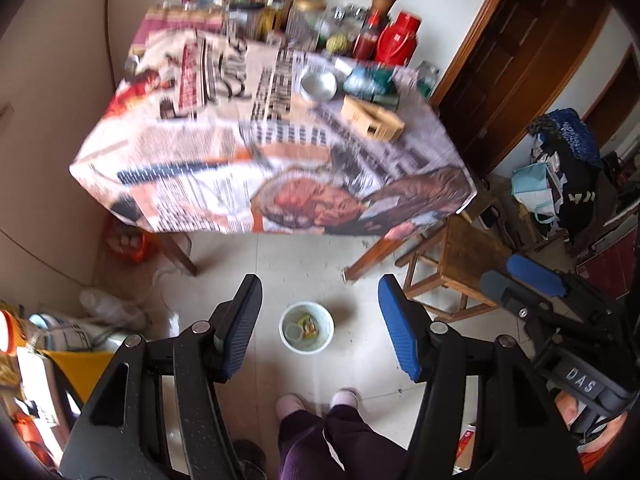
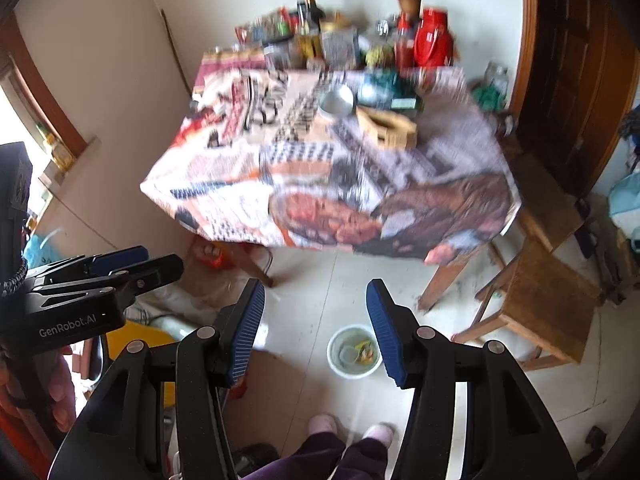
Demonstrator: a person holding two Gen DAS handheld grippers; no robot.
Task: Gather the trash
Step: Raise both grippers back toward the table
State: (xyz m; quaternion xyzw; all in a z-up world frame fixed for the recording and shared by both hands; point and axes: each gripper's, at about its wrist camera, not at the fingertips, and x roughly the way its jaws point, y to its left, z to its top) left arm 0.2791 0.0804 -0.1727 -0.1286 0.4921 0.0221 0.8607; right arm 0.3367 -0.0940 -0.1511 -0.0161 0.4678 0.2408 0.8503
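Observation:
A small white bin point(image 1: 307, 327) point(image 2: 353, 351) stands on the pale floor tiles with a clear cup and yellow wrappers inside it. High above it my left gripper point(image 1: 320, 292) is open, its blue-padded fingers point(image 1: 394, 322) holding nothing. My right gripper point(image 2: 316, 296) is open and empty too, with the bin showing low between its fingers point(image 2: 384, 330). Each gripper shows at the edge of the other's view: the right gripper point(image 1: 532, 276) and the left gripper point(image 2: 120, 268). On the newspaper-print tablecloth point(image 1: 224, 152) lie a metal bowl point(image 1: 319, 85), a tan cardboard box point(image 1: 372, 118) and crumpled green packaging point(image 1: 372, 80).
Bottles, jars and a red thermos point(image 1: 398, 38) crowd the table's far edge. A wooden stool point(image 1: 468, 256) point(image 2: 548, 296) stands right of the table. Bags and clutter sit along the left wall point(image 1: 52, 332) and far right. The person's feet point(image 1: 316, 402) are below the bin. A dark wooden door point(image 1: 532, 40) is at the right.

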